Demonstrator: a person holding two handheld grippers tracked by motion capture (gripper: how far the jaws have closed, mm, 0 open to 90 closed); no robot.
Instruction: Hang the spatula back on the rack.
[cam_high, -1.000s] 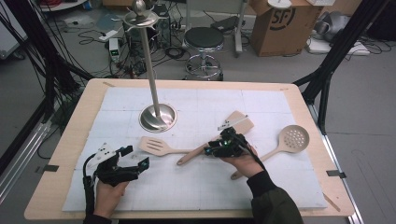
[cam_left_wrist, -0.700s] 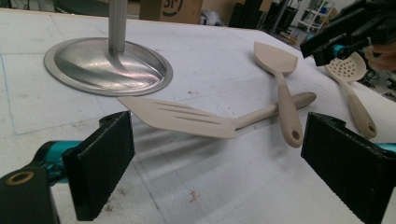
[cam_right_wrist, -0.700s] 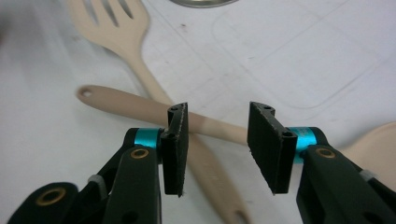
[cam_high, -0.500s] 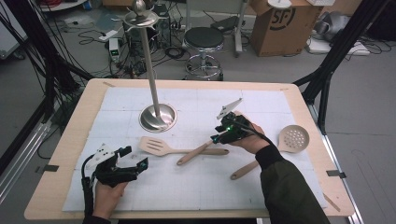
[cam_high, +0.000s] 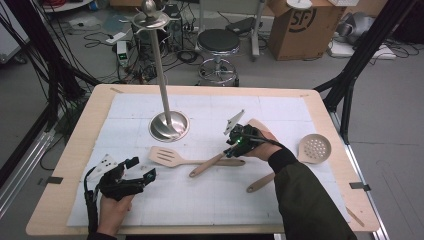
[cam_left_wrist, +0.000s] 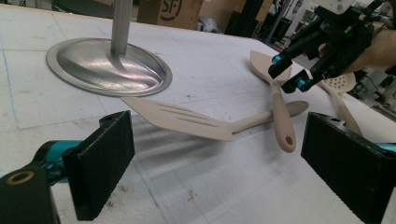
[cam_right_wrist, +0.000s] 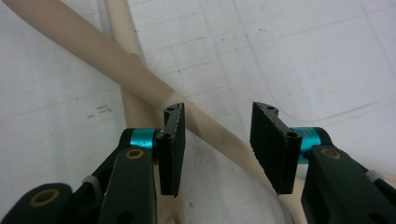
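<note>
Three beige utensils lie on the white mat. The slotted spatula (cam_high: 167, 156) (cam_left_wrist: 182, 119) points left, and a solid spatula (cam_high: 207, 166) (cam_left_wrist: 280, 112) crosses over its handle. My right gripper (cam_high: 232, 145) (cam_left_wrist: 289, 72) (cam_right_wrist: 215, 149) hovers over that crossing. Its jaws are apart and have just been closing. The solid spatula's handle (cam_right_wrist: 93, 42) runs under the gap between them, untouched by the pads. My left gripper (cam_high: 132, 172) (cam_left_wrist: 224, 168) rests at the near left, wide open with nothing between its pads.
A skimmer (cam_high: 314, 147) (cam_left_wrist: 338, 86) lies at the right, its handle running toward the near edge. A metal stand's round base (cam_high: 169, 126) (cam_left_wrist: 107, 65) sits at mid-table with a tall pole. The wooden table edge (cam_high: 85, 145) frames the mat.
The right hand has shifted toward the far side and a little left, still over the crossed handles. The utensils and the left gripper have kept their places.
</note>
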